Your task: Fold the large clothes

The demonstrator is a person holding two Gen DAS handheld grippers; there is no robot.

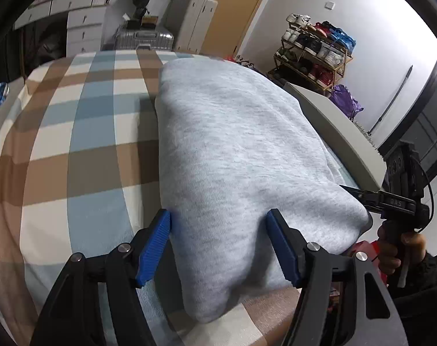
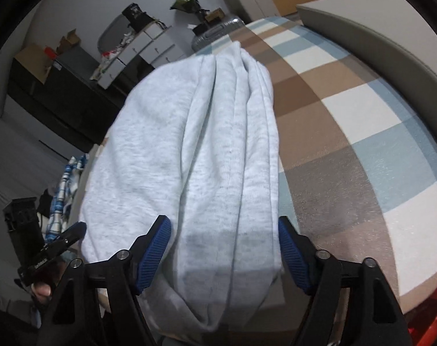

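Grey garment (image 1: 235, 155) between spread gripper (image 1: 218, 222) fingers — plaid bed (image 1: 74, 150).

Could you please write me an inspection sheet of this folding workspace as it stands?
Surface: bed with checked cover, brown, blue and white; pale bed frame along one side.
Job's things: grey garment lies folded into a long bundle on the cover.
Clutter: nothing seen on the cover.
Grippers: left gripper and right gripper both open, each straddling the garment's near end; pads not pressing.
Cables: black cable loops at the right gripper's body.
Surroundings: shoe rack, suitcase, drawers, purple bag.
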